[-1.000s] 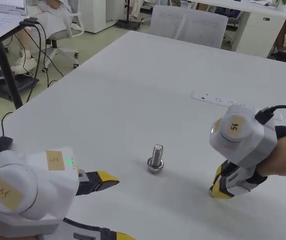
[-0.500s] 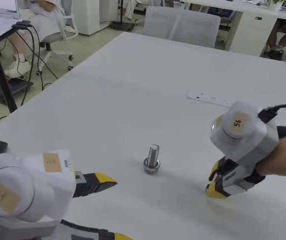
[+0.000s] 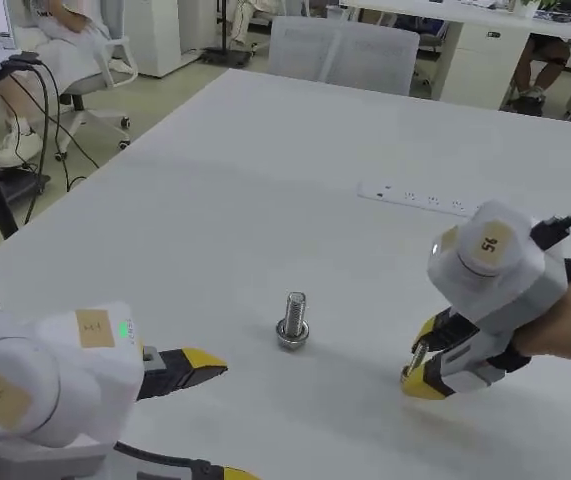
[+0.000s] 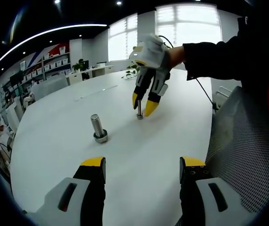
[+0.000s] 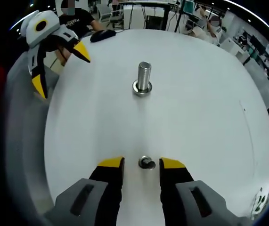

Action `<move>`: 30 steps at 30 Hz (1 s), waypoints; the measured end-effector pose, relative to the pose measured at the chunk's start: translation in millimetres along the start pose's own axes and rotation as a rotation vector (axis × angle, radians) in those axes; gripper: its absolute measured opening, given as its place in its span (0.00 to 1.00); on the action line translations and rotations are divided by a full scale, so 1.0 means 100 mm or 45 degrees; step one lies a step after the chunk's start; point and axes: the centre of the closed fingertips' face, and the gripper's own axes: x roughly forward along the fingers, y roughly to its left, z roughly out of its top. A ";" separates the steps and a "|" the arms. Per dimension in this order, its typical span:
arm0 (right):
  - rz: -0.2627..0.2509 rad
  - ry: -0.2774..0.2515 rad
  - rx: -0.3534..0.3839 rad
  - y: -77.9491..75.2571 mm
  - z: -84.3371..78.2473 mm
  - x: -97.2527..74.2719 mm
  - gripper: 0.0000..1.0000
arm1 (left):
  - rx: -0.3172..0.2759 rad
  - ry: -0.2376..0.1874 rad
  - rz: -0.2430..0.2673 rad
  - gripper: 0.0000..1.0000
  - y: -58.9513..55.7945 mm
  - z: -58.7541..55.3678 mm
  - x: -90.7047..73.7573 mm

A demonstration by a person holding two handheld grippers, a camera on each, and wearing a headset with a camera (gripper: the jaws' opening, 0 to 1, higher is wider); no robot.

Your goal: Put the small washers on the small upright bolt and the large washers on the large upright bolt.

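The large bolt (image 3: 293,322) stands upright mid-table with washers ringed around its base; it also shows as the large bolt (image 4: 98,129) and the large bolt (image 5: 143,80). The small bolt (image 5: 146,163) stands upright to its right, seen end-on with a ring at its foot, and again as the small bolt (image 4: 139,113). My right gripper (image 5: 142,164) is open, tips down near the table, jaws on either side of the small bolt without touching it; it is the right gripper (image 3: 417,368). My left gripper (image 4: 142,164) is open and holds nothing, low at the left (image 3: 210,415).
A white power strip (image 3: 410,198) lies on the table beyond the bolts. The table's left edge (image 3: 85,195) drops to a floor with cables and office chairs. A grey chair (image 3: 340,55) stands at the far end. People sit in the background.
The head camera has shifted, sliding the scene a little left and down. Both grippers sit about where they were relative to the large bolt.
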 end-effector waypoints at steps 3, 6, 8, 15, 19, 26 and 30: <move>-0.017 -0.032 0.018 0.00 0.01 -0.04 0.33 | 0.007 0.003 0.000 0.63 0.02 0.02 0.00; -0.027 -0.076 0.045 0.02 0.03 -0.08 0.34 | 0.015 0.000 -0.002 0.63 0.04 0.05 -0.01; -0.032 -0.097 0.061 0.04 0.02 -0.11 0.34 | 0.017 -0.001 -0.002 0.63 0.05 0.06 -0.01; -0.059 -0.164 0.112 0.09 -0.04 -0.19 0.38 | 0.011 -0.009 -0.007 0.63 0.10 0.09 0.01; -0.077 -0.212 0.148 0.14 -0.07 -0.25 0.39 | 0.005 -0.015 -0.013 0.63 0.12 0.11 0.02; -0.090 -0.289 0.220 0.27 -0.14 -0.35 0.42 | -0.008 -0.027 -0.031 0.63 0.10 0.13 0.02; -0.102 -0.300 0.236 0.36 -0.21 -0.38 0.43 | -0.018 -0.036 -0.042 0.63 0.08 0.15 0.02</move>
